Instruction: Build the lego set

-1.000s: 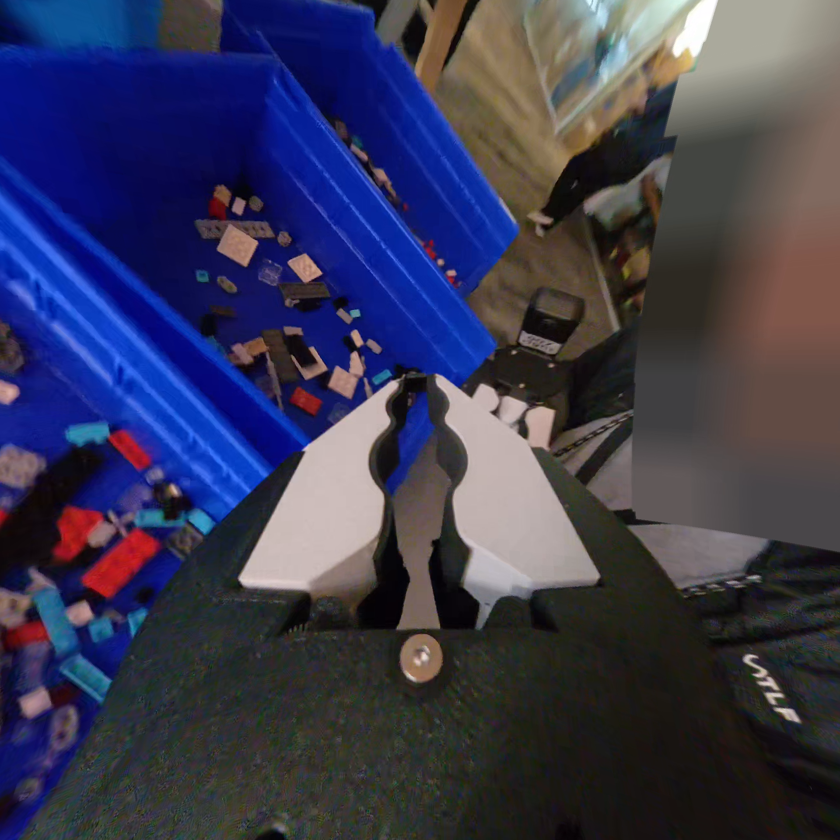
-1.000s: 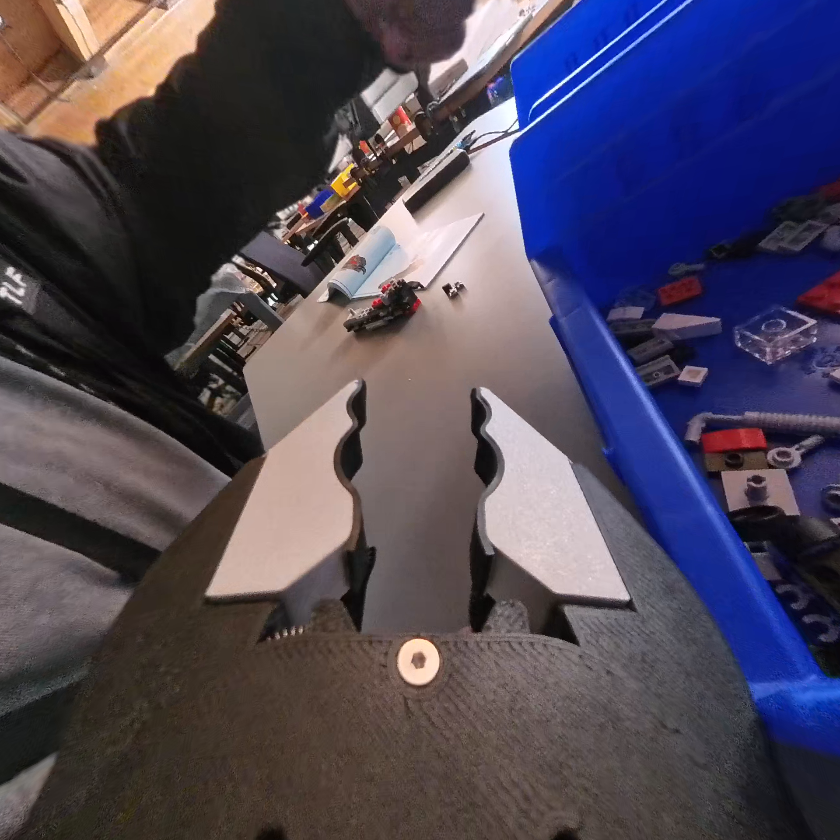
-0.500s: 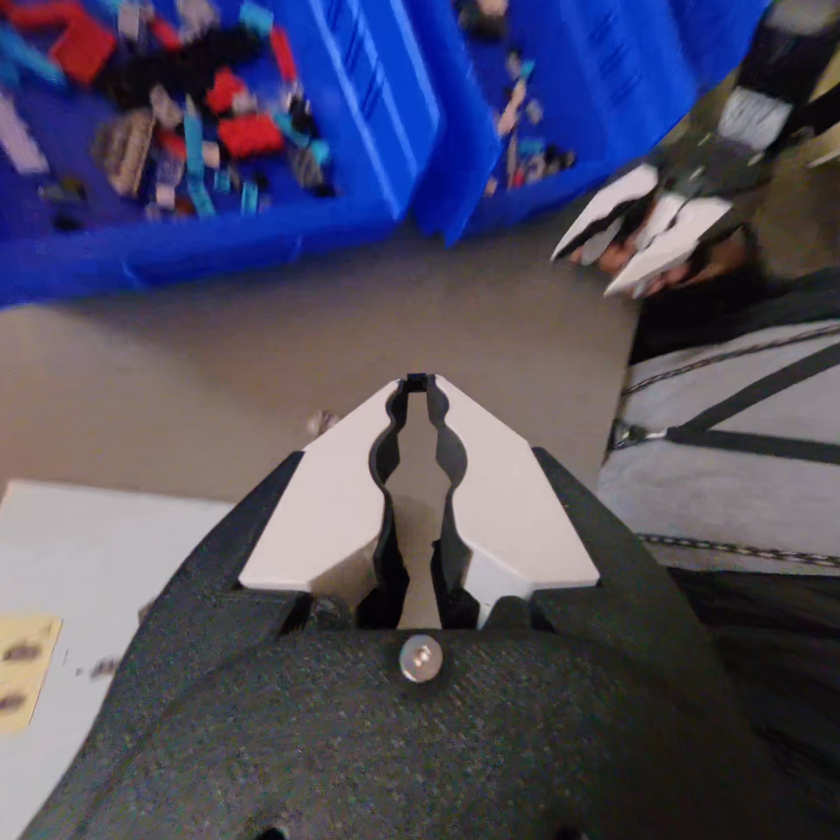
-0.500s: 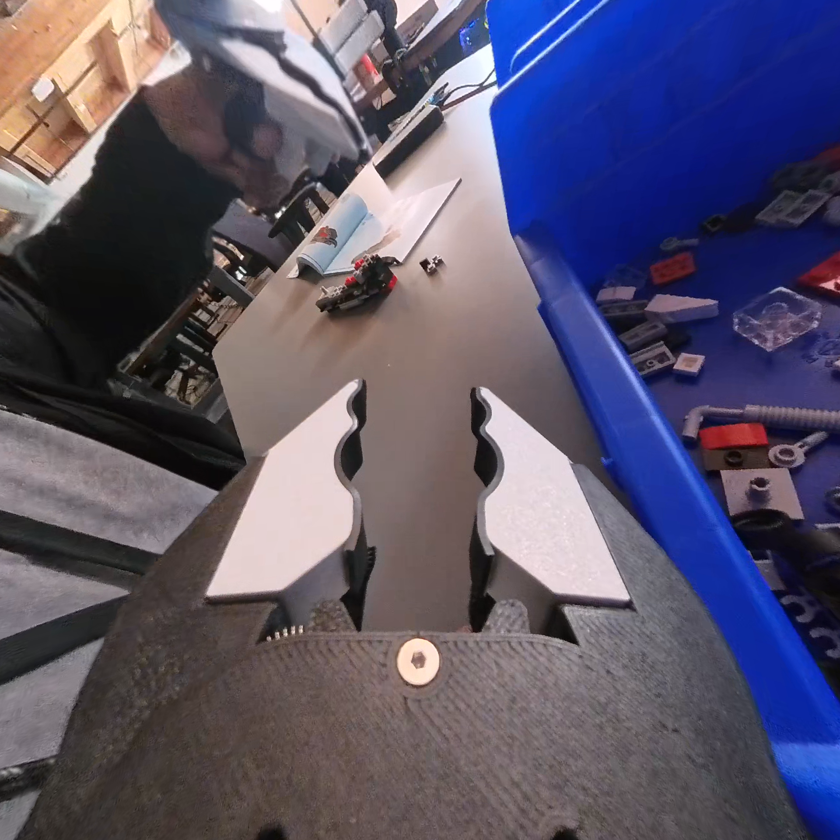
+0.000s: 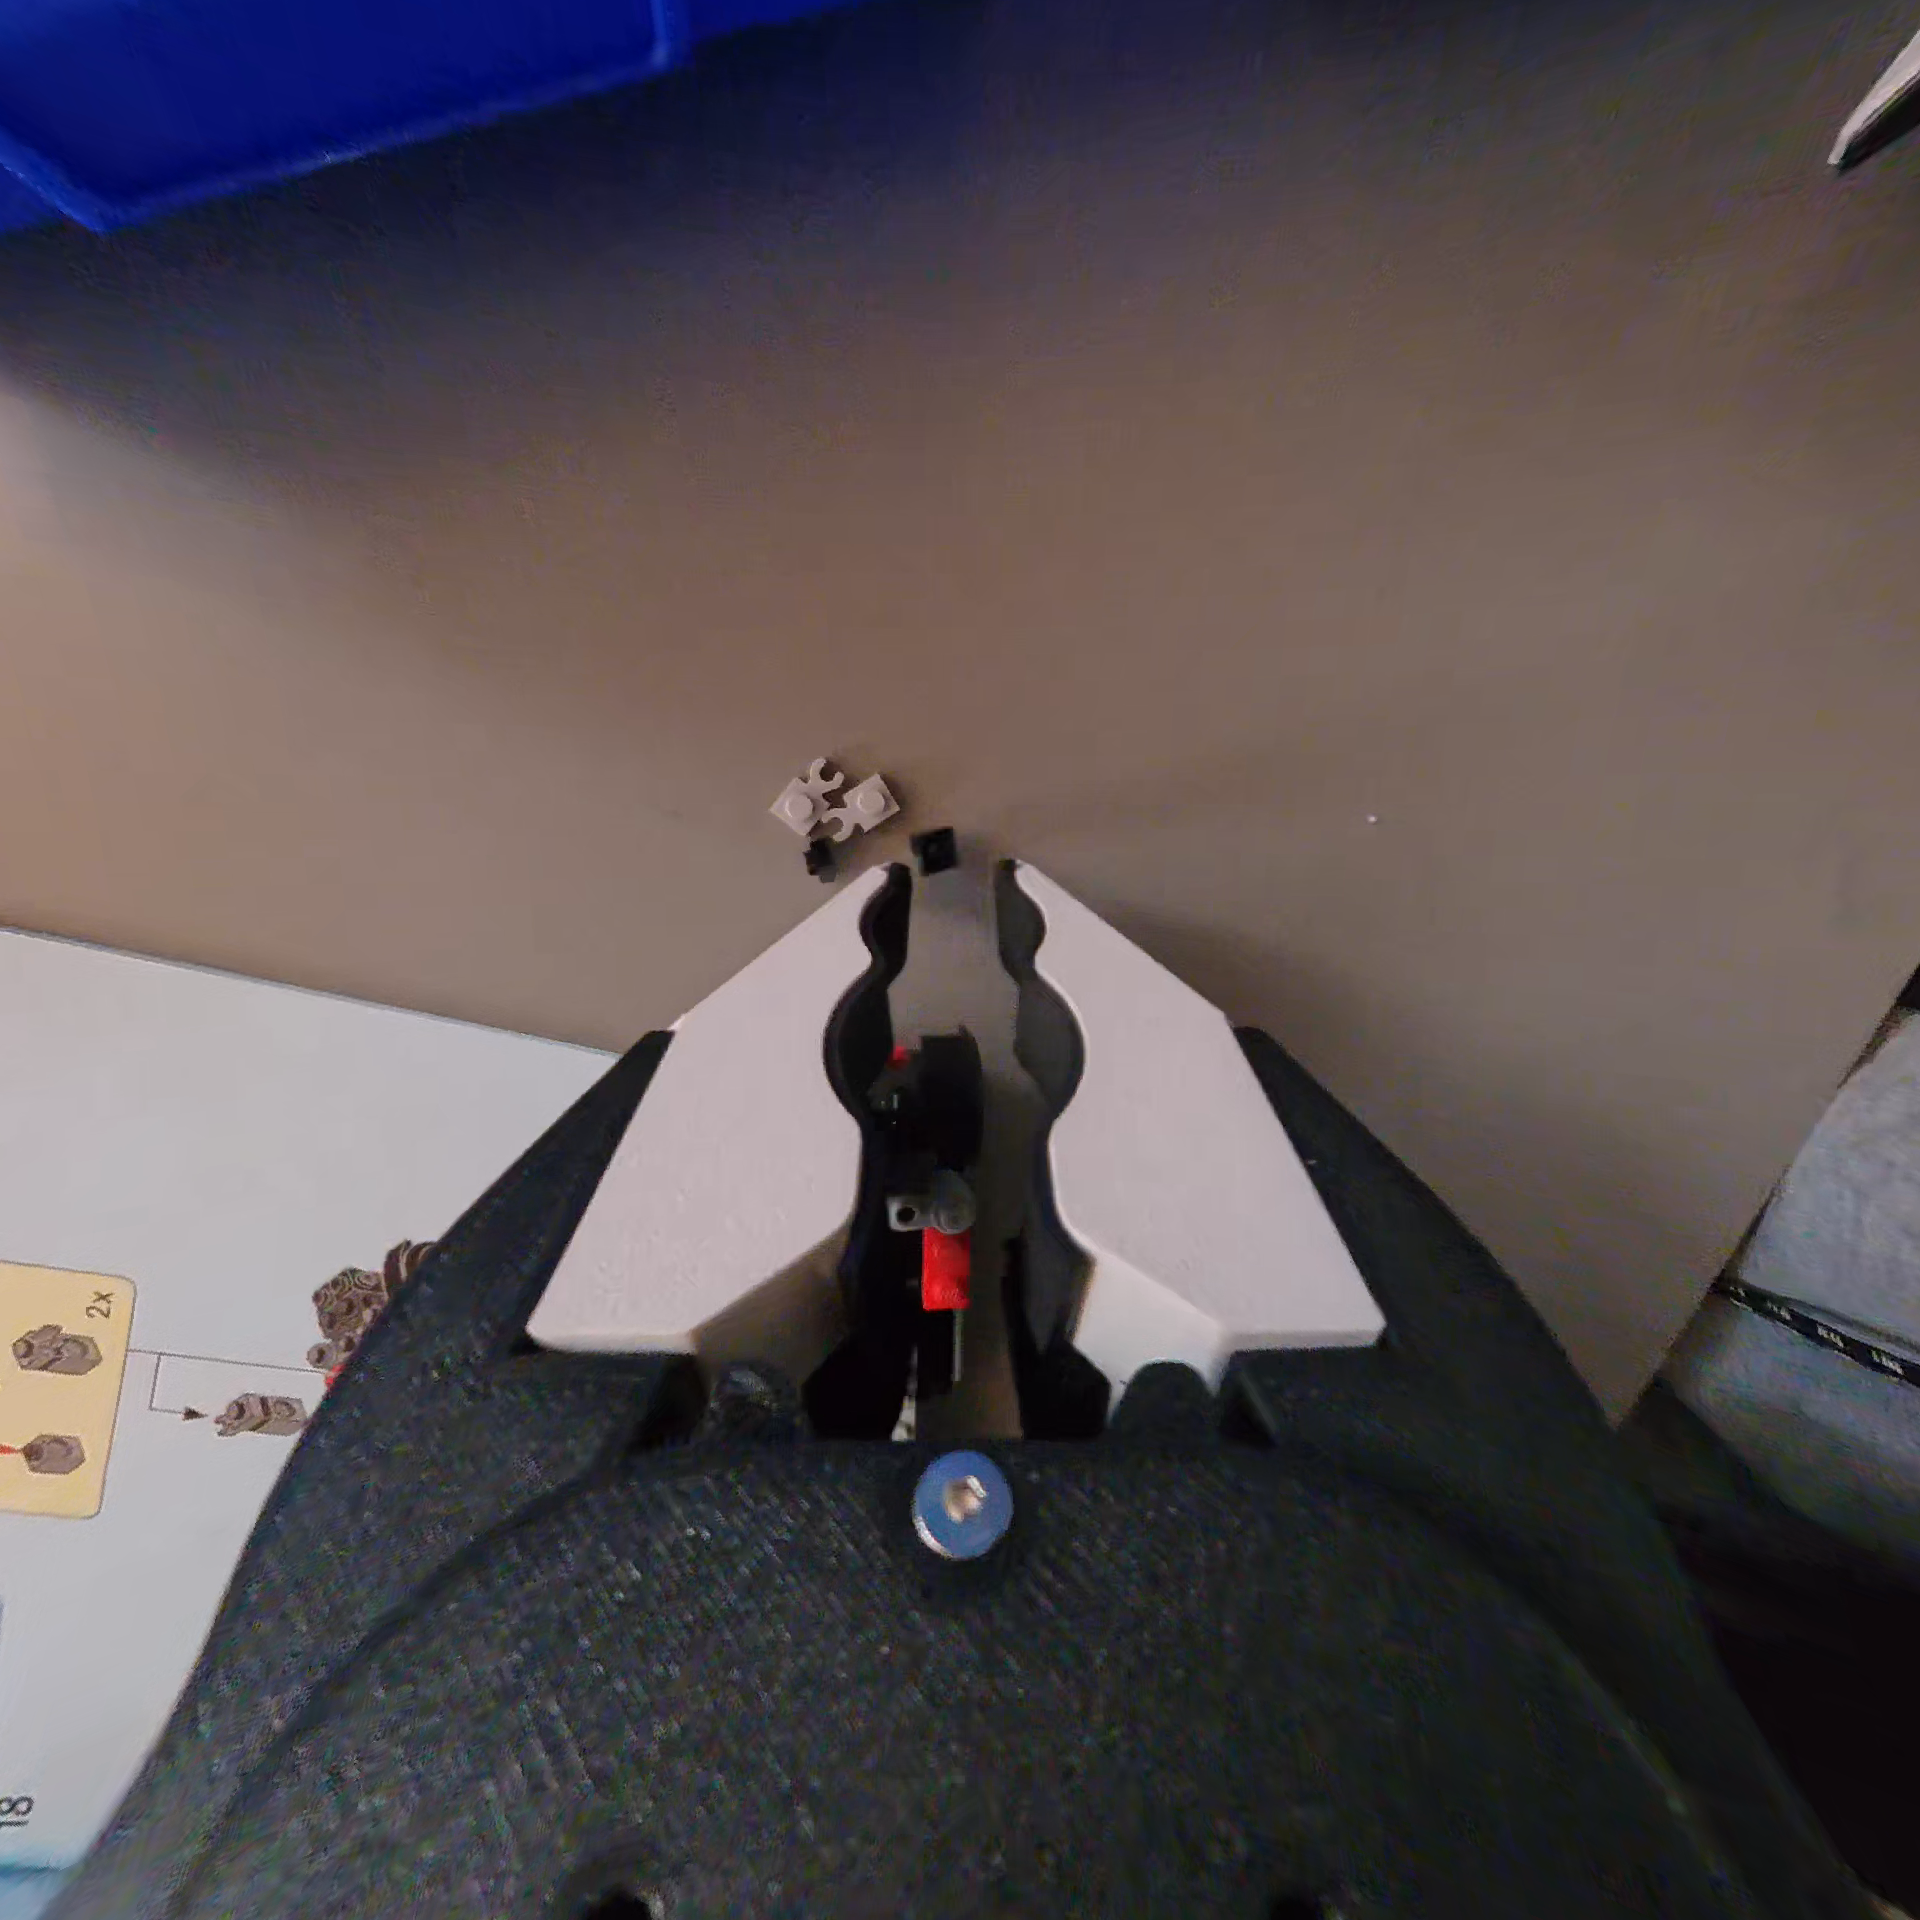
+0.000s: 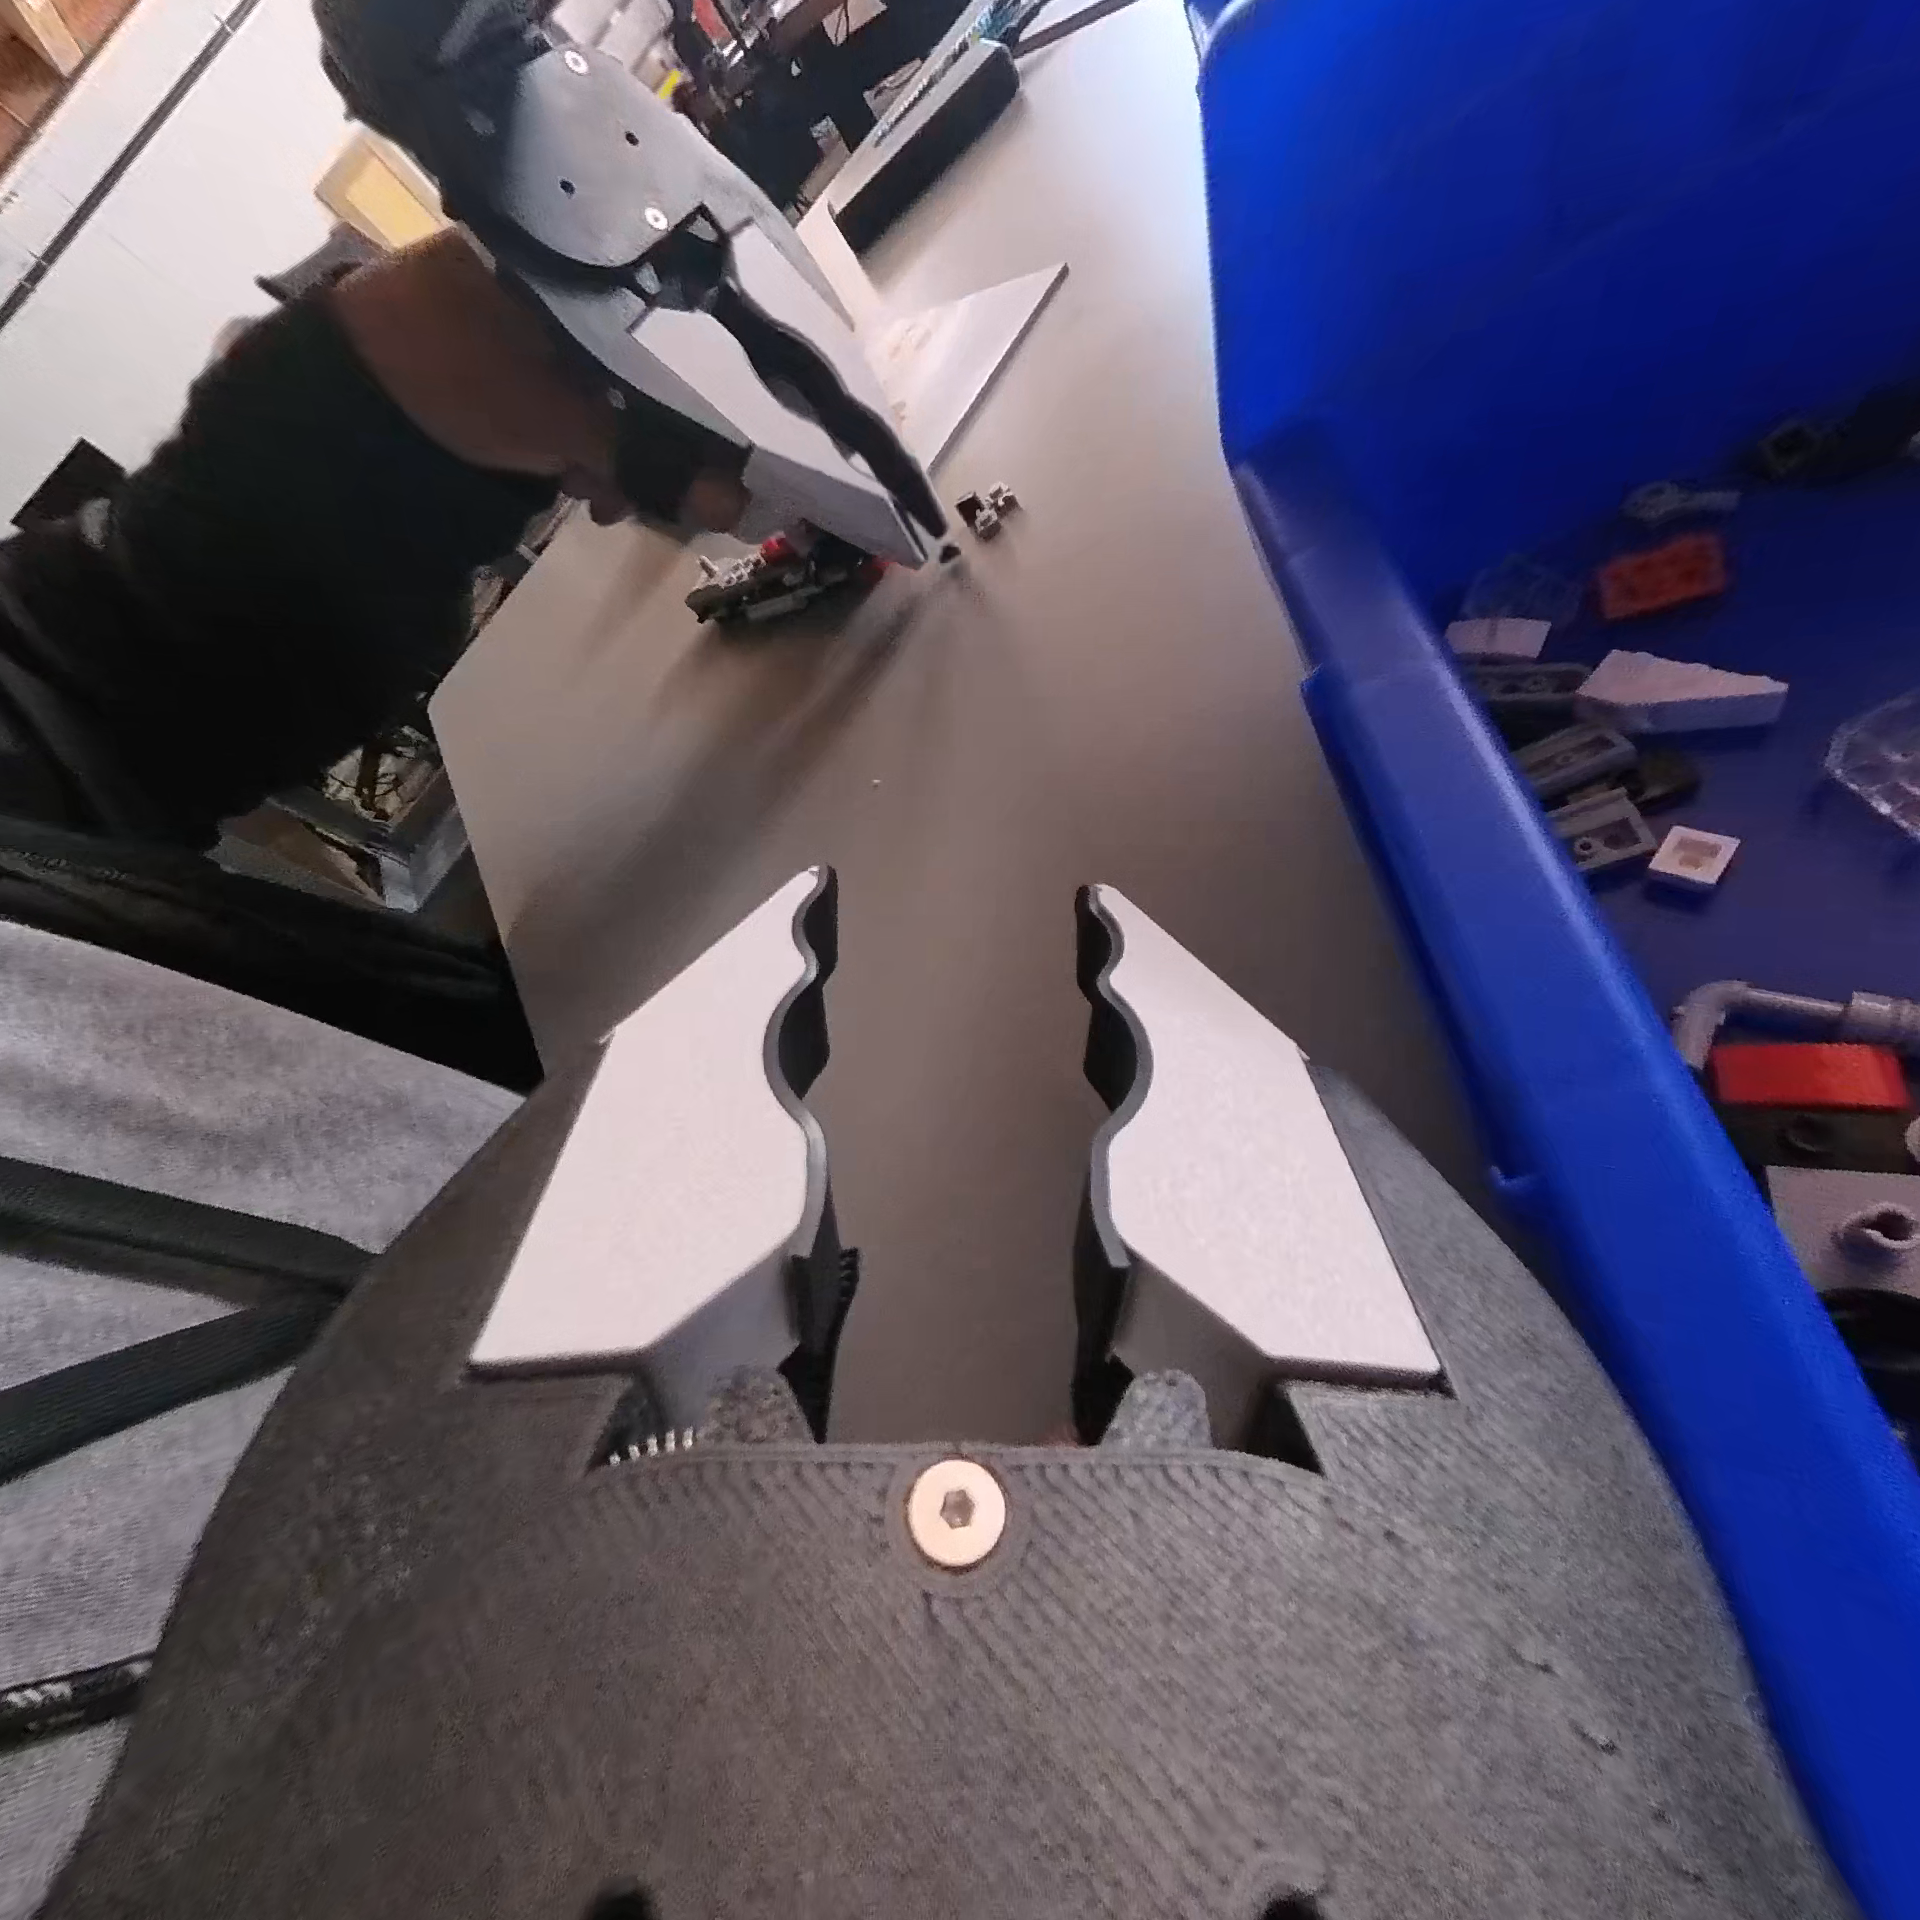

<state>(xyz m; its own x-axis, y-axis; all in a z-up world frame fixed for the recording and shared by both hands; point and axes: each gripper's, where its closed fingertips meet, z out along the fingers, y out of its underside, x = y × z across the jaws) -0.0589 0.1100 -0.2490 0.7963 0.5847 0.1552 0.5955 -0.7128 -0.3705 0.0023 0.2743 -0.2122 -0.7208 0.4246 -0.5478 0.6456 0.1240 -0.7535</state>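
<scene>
My left gripper (image 5: 953,868) is slightly open and empty, its tips low over the grey table. A tiny black piece (image 5: 933,847) lies on the table just ahead of the tips. Two joined grey clip plates (image 5: 836,808) and another small black piece (image 5: 818,858) lie beside it. The partly built black, red and grey model (image 5: 928,1195) shows through the gap between the fingers, below the gripper. In the right wrist view the left gripper (image 6: 925,540) points down beside the model (image 6: 779,587). My right gripper (image 6: 956,894) is open and empty above the table.
The open instruction booklet (image 5: 208,1143) lies left of the model and also shows in the right wrist view (image 6: 977,353). A blue bin (image 6: 1455,779) with loose pieces stands to my right gripper's right. Another blue bin (image 5: 312,83) lies beyond the pieces. A person's dark sleeve (image 6: 260,520) is at left. About 20 centimeters separates my left fingertips from my right.
My left gripper swung from the bins down to the table by the model. It held a tiny black piece at its tips; now the jaws are parted and the piece lies on the table.
</scene>
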